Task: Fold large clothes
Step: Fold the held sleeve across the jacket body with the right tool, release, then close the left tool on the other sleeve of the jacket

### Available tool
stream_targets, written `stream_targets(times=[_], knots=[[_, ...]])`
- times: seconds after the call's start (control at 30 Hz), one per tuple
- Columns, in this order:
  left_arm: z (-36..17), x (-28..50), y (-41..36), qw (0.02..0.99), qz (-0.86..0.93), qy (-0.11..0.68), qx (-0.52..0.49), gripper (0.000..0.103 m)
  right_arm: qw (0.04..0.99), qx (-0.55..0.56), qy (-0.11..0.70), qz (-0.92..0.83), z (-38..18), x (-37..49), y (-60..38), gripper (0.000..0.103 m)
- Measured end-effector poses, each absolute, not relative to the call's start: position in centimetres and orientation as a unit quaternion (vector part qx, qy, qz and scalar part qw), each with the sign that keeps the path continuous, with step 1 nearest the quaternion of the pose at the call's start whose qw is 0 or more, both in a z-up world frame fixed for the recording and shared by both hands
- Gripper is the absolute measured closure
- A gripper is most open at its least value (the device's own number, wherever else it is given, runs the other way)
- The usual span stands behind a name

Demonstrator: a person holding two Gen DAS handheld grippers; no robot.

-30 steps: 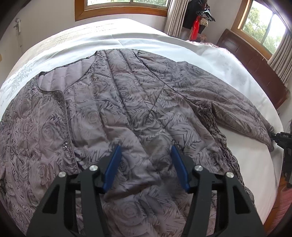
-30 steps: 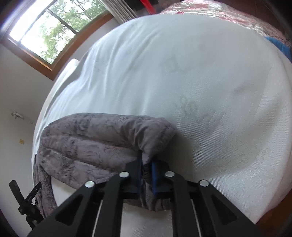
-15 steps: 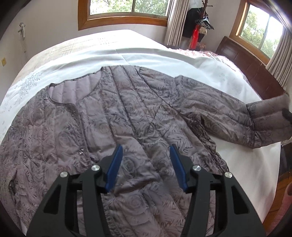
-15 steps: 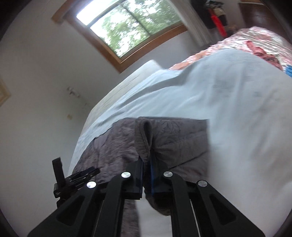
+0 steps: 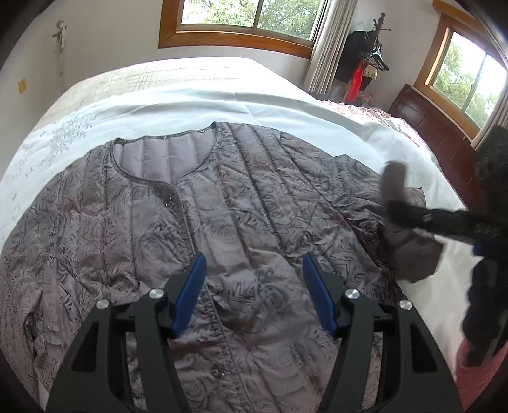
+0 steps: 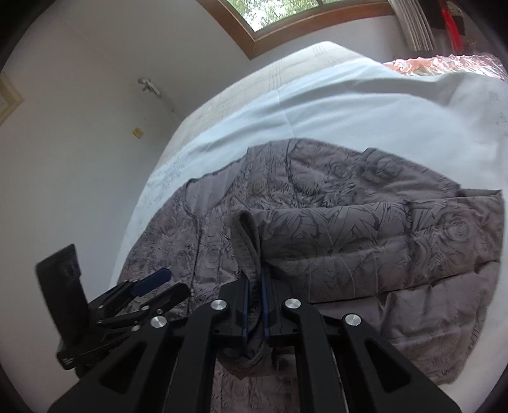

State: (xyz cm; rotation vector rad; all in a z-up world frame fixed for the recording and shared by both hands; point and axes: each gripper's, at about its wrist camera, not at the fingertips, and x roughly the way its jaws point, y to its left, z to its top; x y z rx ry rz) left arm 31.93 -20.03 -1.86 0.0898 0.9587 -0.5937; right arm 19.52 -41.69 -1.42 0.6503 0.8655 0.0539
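A grey quilted jacket [image 5: 241, 216] with a rose pattern lies front up on the white bed [image 5: 197, 98], collar far from me. My left gripper [image 5: 254, 270] is open and empty, hovering over the jacket's button line. My right gripper [image 6: 254, 279] is shut on the sleeve cuff [image 6: 246, 235] and holds it raised, with the sleeve [image 6: 381, 241] folded inward over the jacket's body. In the left wrist view the right gripper [image 5: 393, 209] shows blurred at the right with the sleeve cuff [image 5: 392, 178]. The left gripper [image 6: 152, 279] shows low left in the right wrist view.
The white bed sheet [image 6: 349, 108] extends beyond the jacket. A pink patterned quilt [image 5: 374, 111] lies at the far right of the bed. A dark wooden headboard [image 5: 435, 127], a coat stand [image 5: 371, 54] and windows [image 5: 247, 16] line the walls.
My right gripper has carried the sleeve cuff up off the bed and inward over the jacket's body. My left gripper has moved left toward the button line and stayed open.
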Motion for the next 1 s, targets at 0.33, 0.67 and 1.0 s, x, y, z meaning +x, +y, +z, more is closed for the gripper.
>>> stream_targets(times=[0.33, 0.67, 1.0], knots=[[-2.6, 32.3, -20.8, 0.825, -0.316, 0.468, 0.010, 0.017, 0.868, 0.293, 0.392, 0.080, -1.3, 18.6, -42.1, 0.061], [-4.7, 31.6, -28.6, 0.761, -0.382, 0.523, 0.027, 0.053, 0.877, 0.298, 0.359, -0.115, -0.2, 13.4, -51.0, 0.061], [-2.3, 32.8, -25.5, 0.803, -0.363, 0.473, -0.018, 0.100, 0.880, 0.324, 0.329, -0.115, -0.1, 12.0, -53.4, 0.061]])
